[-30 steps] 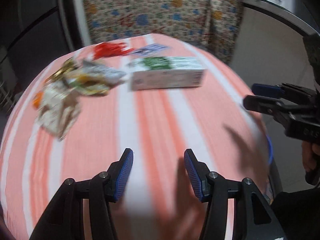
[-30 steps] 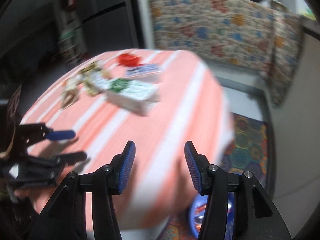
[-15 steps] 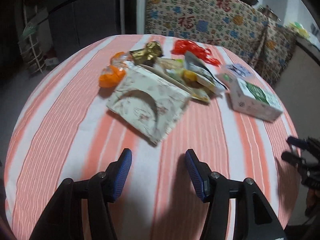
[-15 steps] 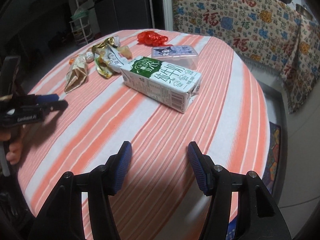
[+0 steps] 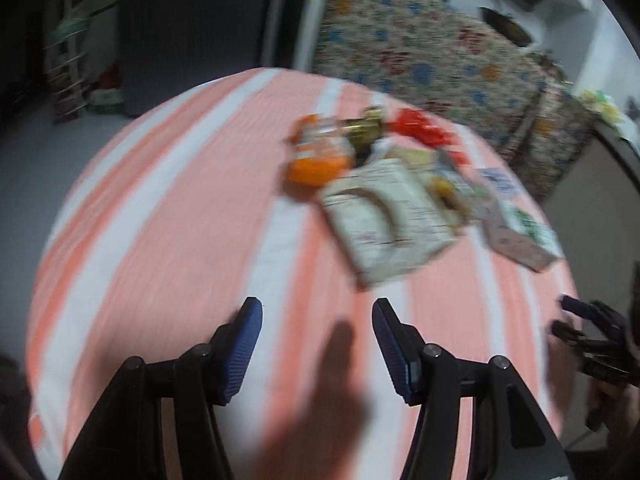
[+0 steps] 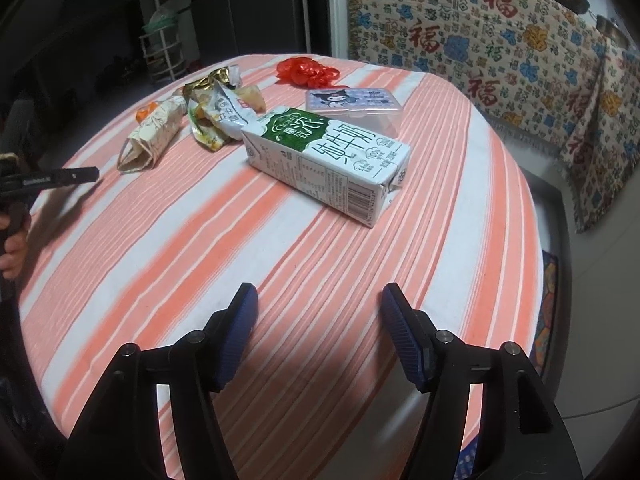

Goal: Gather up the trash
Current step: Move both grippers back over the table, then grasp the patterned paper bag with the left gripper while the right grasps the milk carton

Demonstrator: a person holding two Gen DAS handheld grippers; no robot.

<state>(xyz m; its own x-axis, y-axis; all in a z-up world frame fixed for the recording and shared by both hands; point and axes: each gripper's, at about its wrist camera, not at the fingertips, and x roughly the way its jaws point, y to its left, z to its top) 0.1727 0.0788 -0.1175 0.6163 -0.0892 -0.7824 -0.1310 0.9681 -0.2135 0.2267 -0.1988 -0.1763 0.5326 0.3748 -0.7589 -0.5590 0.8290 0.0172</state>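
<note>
A white and green milk carton lies on its side on the striped round table; it also shows blurred in the left wrist view. Behind it lie crumpled snack wrappers, a folded patterned paper bag, an orange wrapper, a red plastic bag and a lilac plastic box. My right gripper is open and empty, near the table's front edge. My left gripper is open and empty over the table's left side.
A patterned cloth hangs behind the table. A wire rack and dark cabinets stand at the back left. A colourful floor mat lies to the right of the table.
The left view has swung left and is now blurred; the trash pile sits further right in it. The right gripper has moved slightly closer to the carton.
</note>
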